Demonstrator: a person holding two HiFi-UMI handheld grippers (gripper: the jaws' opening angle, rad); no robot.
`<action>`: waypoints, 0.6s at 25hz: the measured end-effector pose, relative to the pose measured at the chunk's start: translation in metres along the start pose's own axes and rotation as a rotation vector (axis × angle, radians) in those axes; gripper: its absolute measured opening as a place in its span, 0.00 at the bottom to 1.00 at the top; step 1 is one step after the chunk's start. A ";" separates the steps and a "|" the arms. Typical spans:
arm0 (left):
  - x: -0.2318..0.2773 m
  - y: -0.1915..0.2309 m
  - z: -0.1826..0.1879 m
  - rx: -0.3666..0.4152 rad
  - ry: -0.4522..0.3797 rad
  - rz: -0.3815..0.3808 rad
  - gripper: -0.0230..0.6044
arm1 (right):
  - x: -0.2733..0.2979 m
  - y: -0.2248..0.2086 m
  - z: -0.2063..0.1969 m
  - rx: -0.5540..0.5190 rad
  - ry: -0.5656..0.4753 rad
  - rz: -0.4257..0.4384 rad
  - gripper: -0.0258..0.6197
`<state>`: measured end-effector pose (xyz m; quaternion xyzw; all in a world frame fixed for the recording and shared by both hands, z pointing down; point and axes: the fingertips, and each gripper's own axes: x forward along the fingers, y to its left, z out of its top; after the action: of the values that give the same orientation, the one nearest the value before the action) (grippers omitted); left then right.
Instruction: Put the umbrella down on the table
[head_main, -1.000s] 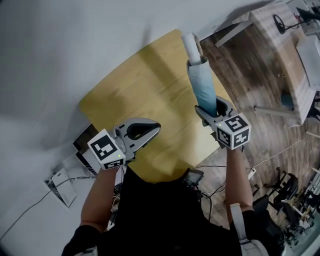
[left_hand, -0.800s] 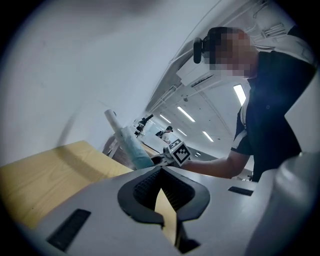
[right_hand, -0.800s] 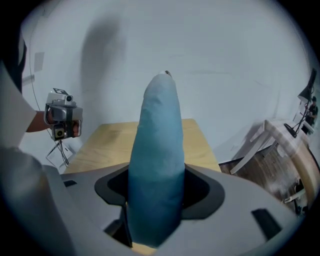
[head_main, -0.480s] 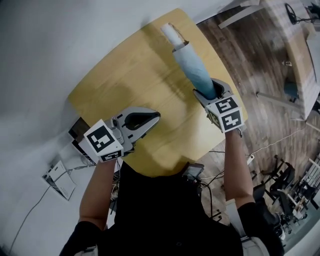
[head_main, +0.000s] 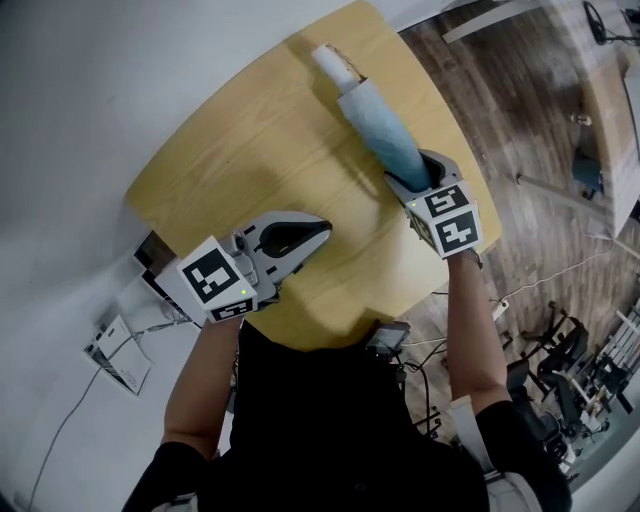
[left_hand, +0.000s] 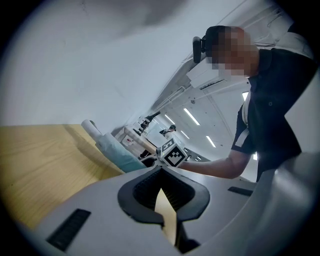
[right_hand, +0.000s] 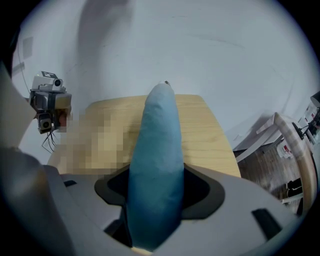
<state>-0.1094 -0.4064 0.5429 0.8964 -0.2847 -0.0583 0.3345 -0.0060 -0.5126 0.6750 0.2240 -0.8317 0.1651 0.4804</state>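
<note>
Clamping the umbrella (head_main: 375, 125), our right gripper (head_main: 415, 178) holds it slanted over the table (head_main: 250, 150). Our left gripper (head_main: 318, 232) has its jaws together, empty.

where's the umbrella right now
Head view, right of centre: the umbrella stretches over the table's far right part, its near end held in the right gripper.

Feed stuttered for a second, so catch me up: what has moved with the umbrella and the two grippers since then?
The right gripper, shut on the umbrella throughout, has swung it leftward and lower, so its pale handle now reaches further in over the table. I can't tell whether it touches the wood. Nothing was grasped or released. The left gripper stays shut and empty near the table's front edge.
</note>
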 end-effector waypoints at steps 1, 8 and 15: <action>0.001 0.000 -0.001 -0.002 0.002 0.000 0.05 | 0.001 -0.002 -0.002 0.000 0.004 -0.003 0.47; -0.013 0.006 -0.010 -0.010 0.002 0.008 0.05 | 0.009 0.005 -0.001 -0.003 0.016 -0.018 0.47; -0.013 0.001 -0.013 -0.026 0.011 0.005 0.05 | 0.012 0.004 -0.003 -0.016 0.044 -0.038 0.48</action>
<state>-0.1168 -0.3924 0.5518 0.8916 -0.2843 -0.0561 0.3481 -0.0111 -0.5108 0.6861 0.2322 -0.8179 0.1542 0.5033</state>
